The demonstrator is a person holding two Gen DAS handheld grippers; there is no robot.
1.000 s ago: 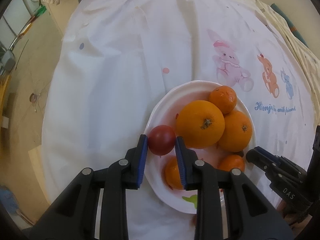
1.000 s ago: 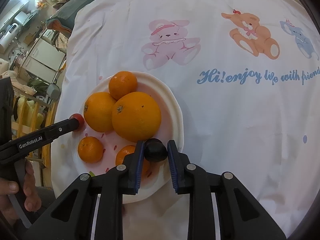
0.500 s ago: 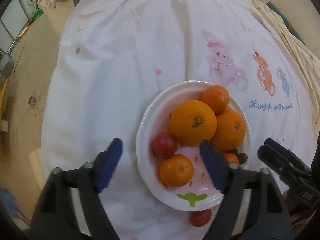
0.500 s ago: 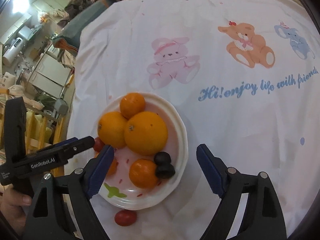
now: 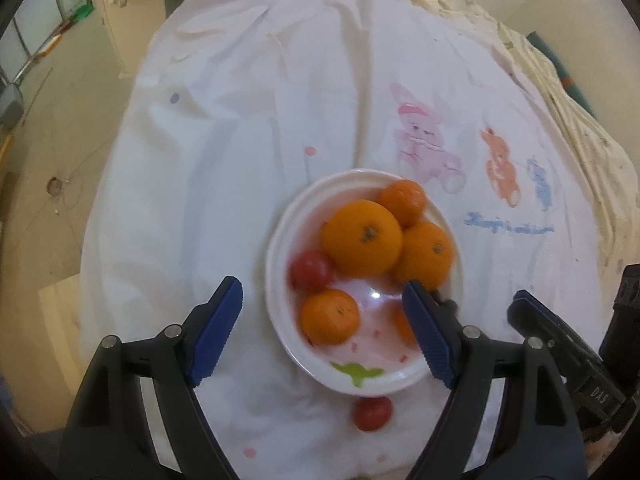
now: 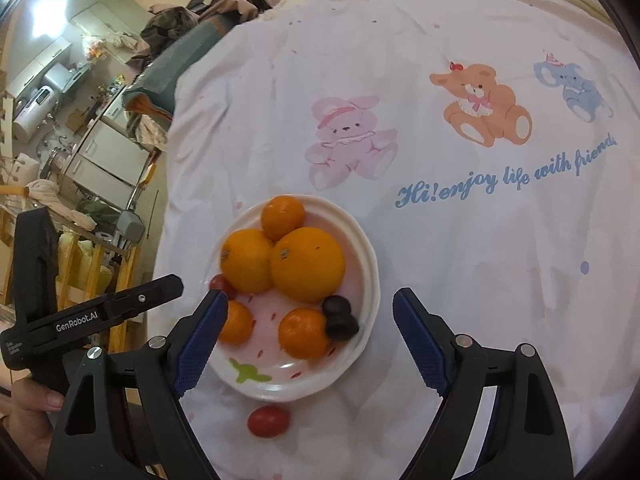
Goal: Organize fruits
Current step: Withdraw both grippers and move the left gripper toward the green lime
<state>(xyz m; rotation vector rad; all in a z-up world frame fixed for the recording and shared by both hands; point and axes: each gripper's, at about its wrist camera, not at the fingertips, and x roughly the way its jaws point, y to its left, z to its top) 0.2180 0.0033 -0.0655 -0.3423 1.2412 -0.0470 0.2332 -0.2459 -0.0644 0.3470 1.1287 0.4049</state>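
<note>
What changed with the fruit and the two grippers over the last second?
The left hand-held gripper let go of the red tomato, now lying in the bowl. The right hand-held gripper released the dark plum, now in the bowl too. Both opened wide and pulled back. The oranges and the tomato on the cloth stayed put.

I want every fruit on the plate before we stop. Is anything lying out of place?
Yes. One red tomato lies on the white cloth, just off the near rim of the plate, apart from the oranges, the other tomato and the dark fruits piled on it.
</note>
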